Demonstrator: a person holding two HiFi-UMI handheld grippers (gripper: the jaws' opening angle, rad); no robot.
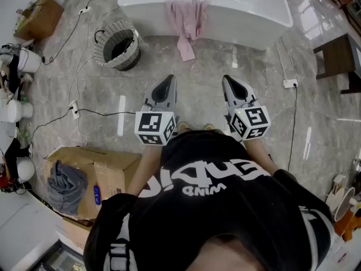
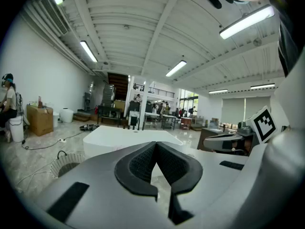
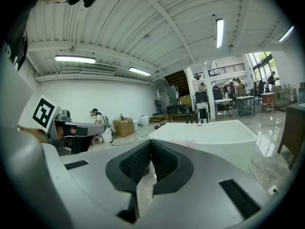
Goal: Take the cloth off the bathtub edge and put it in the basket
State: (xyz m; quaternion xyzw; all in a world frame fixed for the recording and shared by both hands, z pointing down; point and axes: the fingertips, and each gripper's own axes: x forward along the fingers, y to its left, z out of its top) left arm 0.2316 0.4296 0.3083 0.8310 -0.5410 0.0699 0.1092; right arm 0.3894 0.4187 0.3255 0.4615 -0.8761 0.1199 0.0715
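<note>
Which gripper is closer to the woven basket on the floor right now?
Left. The left gripper sits right of and below the basket in the head view; the right gripper is farther right, beyond the left one.

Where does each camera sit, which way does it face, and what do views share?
Head view: on the person's head, facing steeply down at bathtub, cloth, basket; shows torso, left gripper, right gripper.
Left gripper view: on the left gripper, facing over its shut jaws at the bathtub; right gripper at right.
Right gripper view: on the right gripper, likewise facing the bathtub; left gripper at left.
All three share the bathtub.
</note>
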